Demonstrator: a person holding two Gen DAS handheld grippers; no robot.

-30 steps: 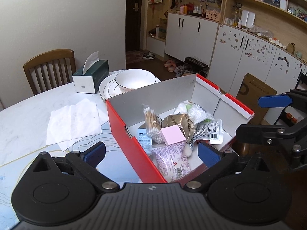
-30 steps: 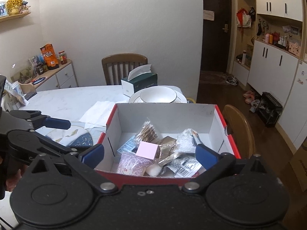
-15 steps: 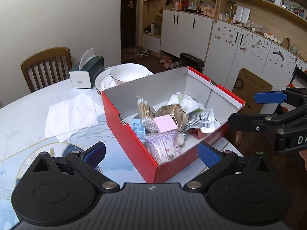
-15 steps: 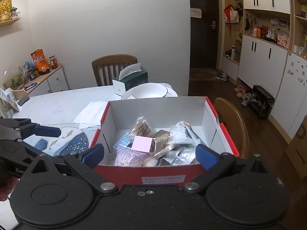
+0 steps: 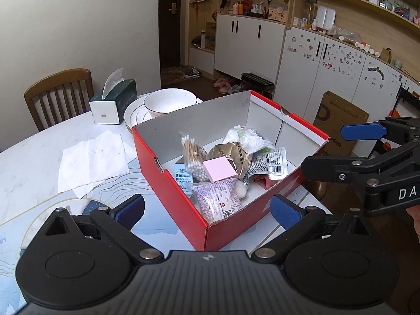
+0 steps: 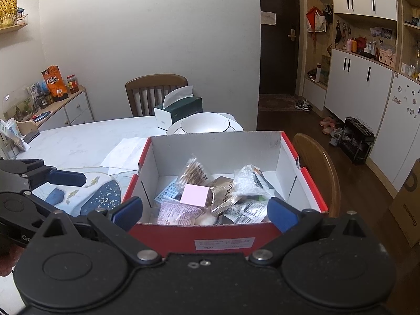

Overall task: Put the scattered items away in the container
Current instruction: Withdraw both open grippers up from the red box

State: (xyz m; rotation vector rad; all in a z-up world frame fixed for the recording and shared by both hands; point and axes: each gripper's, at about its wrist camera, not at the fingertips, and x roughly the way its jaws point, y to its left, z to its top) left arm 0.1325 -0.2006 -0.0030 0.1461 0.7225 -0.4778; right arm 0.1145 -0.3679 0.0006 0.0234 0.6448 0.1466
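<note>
Shoebox sitting open near the table edge, holding cotton swabs, a pink block, a brown sachet, a purple packet and other wrapped packets, all lying piled inside. Left tongs hovering wide open just short of the box's near corner, gripping nothing. Right tongs likewise gaping wide before the box's near wall, carrying nothing. Tissue box, bowl and paper napkins resting beyond, toward the far edge.
</note>
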